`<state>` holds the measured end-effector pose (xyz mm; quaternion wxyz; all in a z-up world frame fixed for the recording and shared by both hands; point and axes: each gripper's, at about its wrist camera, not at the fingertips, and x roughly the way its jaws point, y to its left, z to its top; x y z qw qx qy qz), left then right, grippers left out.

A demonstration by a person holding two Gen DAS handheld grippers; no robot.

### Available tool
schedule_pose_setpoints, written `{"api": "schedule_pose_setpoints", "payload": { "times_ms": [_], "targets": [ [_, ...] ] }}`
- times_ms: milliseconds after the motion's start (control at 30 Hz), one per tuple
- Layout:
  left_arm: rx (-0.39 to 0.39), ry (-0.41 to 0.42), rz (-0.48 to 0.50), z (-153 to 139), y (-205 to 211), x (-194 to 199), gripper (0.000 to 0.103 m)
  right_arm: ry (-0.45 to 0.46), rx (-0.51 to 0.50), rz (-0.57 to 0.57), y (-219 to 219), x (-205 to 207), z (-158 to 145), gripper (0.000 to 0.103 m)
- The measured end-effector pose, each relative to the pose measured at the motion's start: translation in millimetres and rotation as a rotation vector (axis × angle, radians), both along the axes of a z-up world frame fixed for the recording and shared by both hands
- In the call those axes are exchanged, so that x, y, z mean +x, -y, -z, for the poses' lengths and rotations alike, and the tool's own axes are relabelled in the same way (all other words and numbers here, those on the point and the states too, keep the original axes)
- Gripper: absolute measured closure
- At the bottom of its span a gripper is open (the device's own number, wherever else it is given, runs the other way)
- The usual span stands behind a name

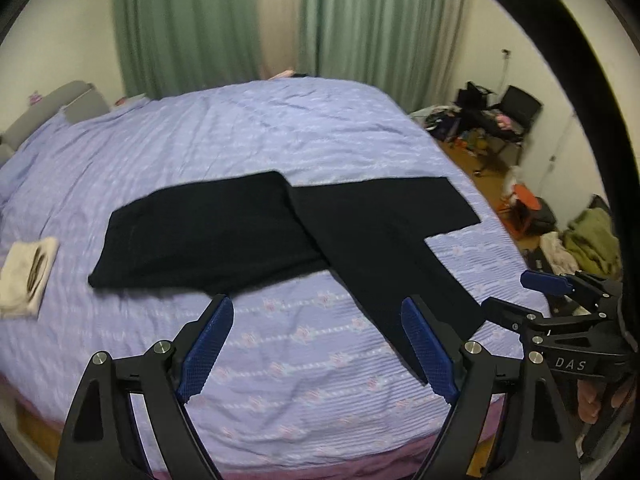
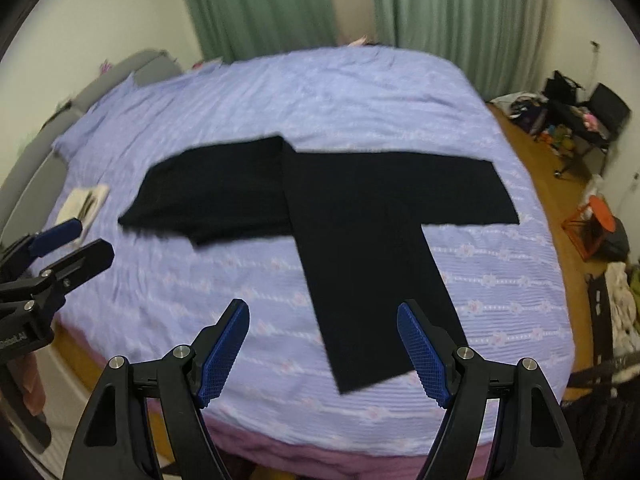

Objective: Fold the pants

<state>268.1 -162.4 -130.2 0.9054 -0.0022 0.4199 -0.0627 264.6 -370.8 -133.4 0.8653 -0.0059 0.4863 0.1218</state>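
Black pants (image 1: 240, 232) lie flat on the lavender bed cover (image 1: 280, 380). One part is folded over to the left, one leg (image 2: 372, 320) runs toward the near bed edge, and another part (image 2: 460, 188) reaches right. My left gripper (image 1: 318, 308) hovers open above the near part of the bed, nothing between its blue pads (image 1: 208, 344). My right gripper (image 2: 321, 308) is open too, above the end of the near leg and holding nothing. Each gripper shows in the other's view: the right gripper (image 1: 505, 291) at the right edge, the left gripper (image 2: 94, 236) at the left edge.
A folded white cloth (image 1: 24, 276) lies on the bed at the left. A grey headboard (image 2: 36, 148) runs along the left side and green curtains (image 1: 180, 20) hang behind. On the wooden floor (image 2: 532, 168) to the right are a black chair, clothes and an orange item (image 2: 600, 216).
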Motion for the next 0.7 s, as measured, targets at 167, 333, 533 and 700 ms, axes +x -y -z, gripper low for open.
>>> {"api": "schedule_pose_setpoints", "payload": {
  "times_ms": [167,333,533,700],
  "targets": [
    [0.023,-0.069,-0.075,38,25,-6,0.017,-0.080,-0.007,-0.069,16,4,39,0.027],
    [0.056,-0.141,-0.100,79,37,-10,0.017,-0.162,-0.012,-0.093,16,8,92,0.027],
    [0.081,-0.197,-0.094,123,47,-6,0.017,-0.263,-0.012,-0.108,1,14,160,0.027],
    [0.078,-0.265,-0.070,153,47,7,0.017,-0.322,-0.081,-0.090,-10,25,204,0.028]
  ]
}}
